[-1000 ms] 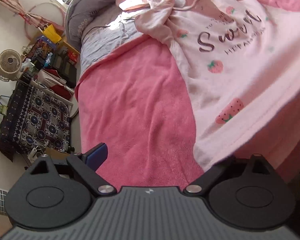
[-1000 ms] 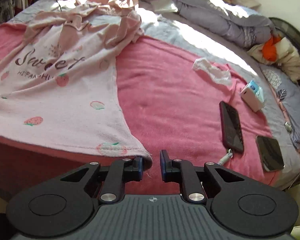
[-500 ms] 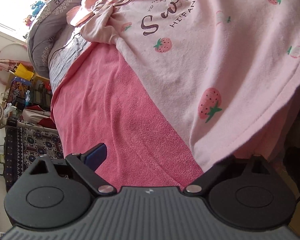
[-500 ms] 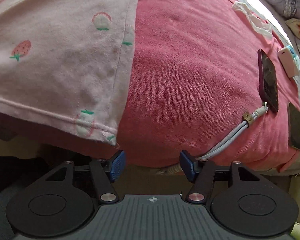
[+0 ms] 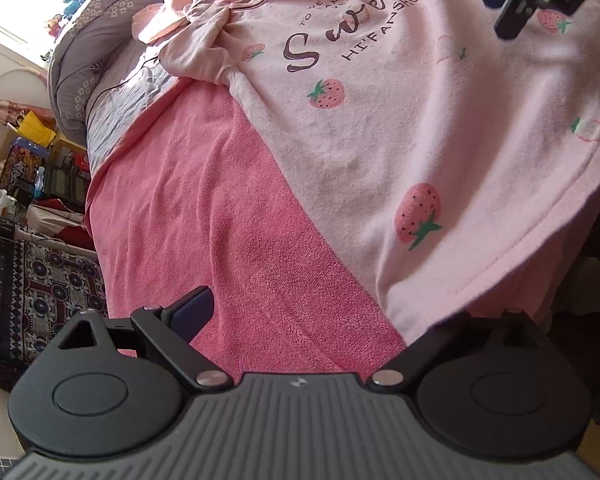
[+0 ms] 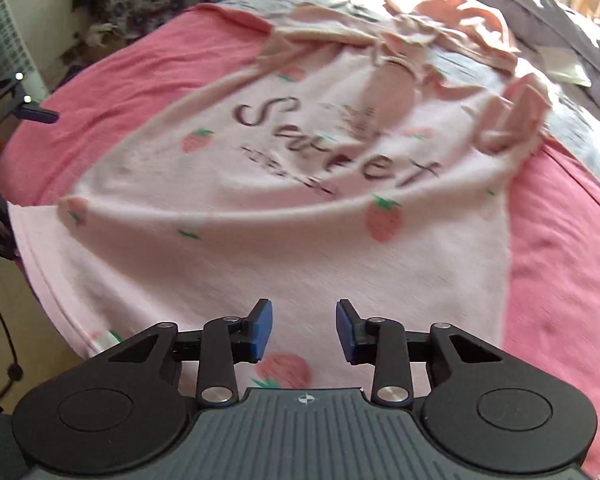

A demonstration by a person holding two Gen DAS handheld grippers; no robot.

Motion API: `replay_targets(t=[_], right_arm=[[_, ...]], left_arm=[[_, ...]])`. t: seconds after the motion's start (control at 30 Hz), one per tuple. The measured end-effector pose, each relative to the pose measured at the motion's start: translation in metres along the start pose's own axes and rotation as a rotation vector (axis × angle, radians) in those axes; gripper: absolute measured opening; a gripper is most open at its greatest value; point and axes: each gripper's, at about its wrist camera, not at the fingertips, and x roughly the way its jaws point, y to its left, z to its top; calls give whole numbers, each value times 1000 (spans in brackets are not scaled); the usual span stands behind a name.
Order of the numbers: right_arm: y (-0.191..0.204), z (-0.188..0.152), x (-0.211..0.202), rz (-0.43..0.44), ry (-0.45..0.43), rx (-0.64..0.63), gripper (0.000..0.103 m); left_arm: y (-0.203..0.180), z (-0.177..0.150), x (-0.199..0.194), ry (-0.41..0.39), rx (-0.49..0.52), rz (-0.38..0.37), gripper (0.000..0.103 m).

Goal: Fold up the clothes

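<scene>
Two grippers work over one pale pink T-shirt (image 6: 284, 216), which lies face up on a pink blanket (image 5: 204, 216) spread over the bed, printed with strawberries and the word "Sweet" in dark script. The shirt's hem hangs at the near edge of the blanket, and its sleeves and neck are bunched in a heap at the far end, against a grey patterned quilt (image 5: 88, 40). The right gripper (image 6: 304, 332) hovers above the lower part of the shirt, near the hem; its two blue pads (image 6: 262, 330) stand apart with a clear gap between them, and the jaws are closing, with shirt fabric seen below the gap but nothing pressed between the pads. That view is smeared by motion. In the left wrist view the right gripper shows again at the top right corner, over the printed chest of the shirt. The left gripper (image 5: 320, 316) sits at the shirt's hem corner on the near side of the blanket: one blue pad (image 5: 192, 312) is bare over the blanket, while the other finger is covered by the corner of the shirt, so the jaws stand wide and whether any fabric is pinched cannot be told. Beyond the blanket's left edge, seen past that gripper, stand a dark patterned cloth (image 5: 40, 292) and shelves of cluttered household items.
</scene>
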Motion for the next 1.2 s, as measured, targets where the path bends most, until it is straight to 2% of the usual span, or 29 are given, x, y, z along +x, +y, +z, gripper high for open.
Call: replay_targets(t=[0.07, 0.2, 0.3, 0.4, 0.5, 0.6, 0.63, 0.73, 0.83, 0.93, 1.0, 1.07, 1.13, 1.2], right_arm=[[23, 9, 17, 36, 16, -70, 35], [30, -16, 13, -2, 5, -150, 35], [24, -40, 2, -9, 34, -197, 37], [23, -60, -5, -23, 92, -261, 37], [24, -64, -10, -25, 173, -271, 38], [29, -44, -22, 12, 121, -213, 37], [33, -34, -25, 30, 77, -203, 37], [59, -3, -19, 109, -23, -252, 37], [95, 17, 4, 182, -62, -379, 37], [123, 4, 23, 192, -57, -569, 37], [131, -12, 20, 175, -107, -689, 37], [132, -19, 16, 212, -85, -728, 37], [132, -26, 12, 255, -47, -757, 31], [131, -27, 11, 310, 28, -791, 40]], left_arm=[[5, -4, -4, -4, -27, -16, 96], [7, -10, -9, -28, -47, -43, 96], [4, -11, -6, -42, -31, -55, 96], [-1, -11, 0, -65, 26, -77, 96], [-3, -11, 4, -100, 102, -105, 95], [-4, -14, 2, -151, 170, -131, 95], [-5, -15, 1, -169, 195, -134, 95], [-8, -19, -2, -224, 269, -143, 95], [-10, -22, -5, -275, 340, -172, 94], [-11, -23, -8, -322, 397, -223, 90], [-7, -23, -8, -322, 390, -256, 88], [-3, -21, -9, -309, 355, -285, 88], [0, -20, -11, -292, 307, -319, 88], [0, -21, -13, -278, 261, -353, 88]])
